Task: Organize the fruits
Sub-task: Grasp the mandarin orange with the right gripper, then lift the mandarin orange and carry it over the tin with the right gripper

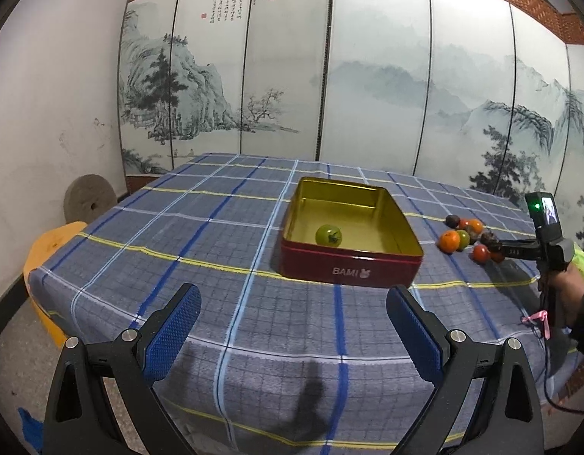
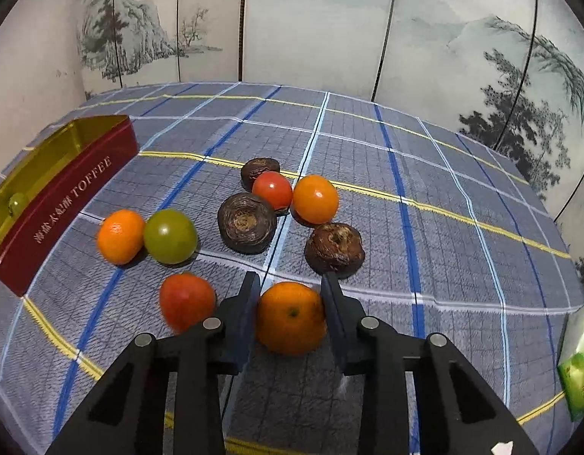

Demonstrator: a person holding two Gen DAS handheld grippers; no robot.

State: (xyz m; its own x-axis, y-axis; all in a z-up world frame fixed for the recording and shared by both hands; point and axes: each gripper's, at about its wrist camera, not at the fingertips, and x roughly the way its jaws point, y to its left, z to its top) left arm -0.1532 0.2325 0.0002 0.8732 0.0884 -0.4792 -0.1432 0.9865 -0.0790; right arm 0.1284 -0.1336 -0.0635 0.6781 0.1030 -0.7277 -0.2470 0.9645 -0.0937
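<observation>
Where the left wrist view opens, the left gripper (image 1: 293,299) occupies the bottom of the frame, its blue-padded fingers (image 1: 172,331) spread wide and released, holding nothing, above the checked tablecloth (image 1: 201,250). Centre frame: one red tin (image 1: 350,267) with a gold interior, lettered BAMI on its near wall, containing a single green tomato (image 1: 328,234) at its lower left. Right of the tin, at mid-right of the frame: a loose cluster of fruits (image 1: 468,237), orange, red, green and dark brown items lying close together on the cloth. Far right edge: the right gripper (image 1: 498,252) reaching into that cluster, with a hand (image 1: 566,286) on its handle; its grasp cannot be told from this view. Background: a painted folding screen (image 1: 329,68); a round stone disc (image 1: 90,199) at mid-left. In the right wrist view, the right gripper (image 2: 292,284) fills the bottom centre, its two fingers clenched against either side of an orange mandarin (image 2: 291,317). Just left of it lies a red tomato (image 2: 186,301), blurred. Further up the frame: a second mandarin (image 2: 120,236) touching a green tomato on the cloth (image 2: 170,236); three dark brown shrivelled fruits (image 2: 247,223); a smaller red tomato (image 2: 272,190) beside an orange tomato (image 2: 315,199). Upper left: the tin again, side lettered TOFFEE. Lower right edge: a green packet (image 2: 578,371), partly cut off.
</observation>
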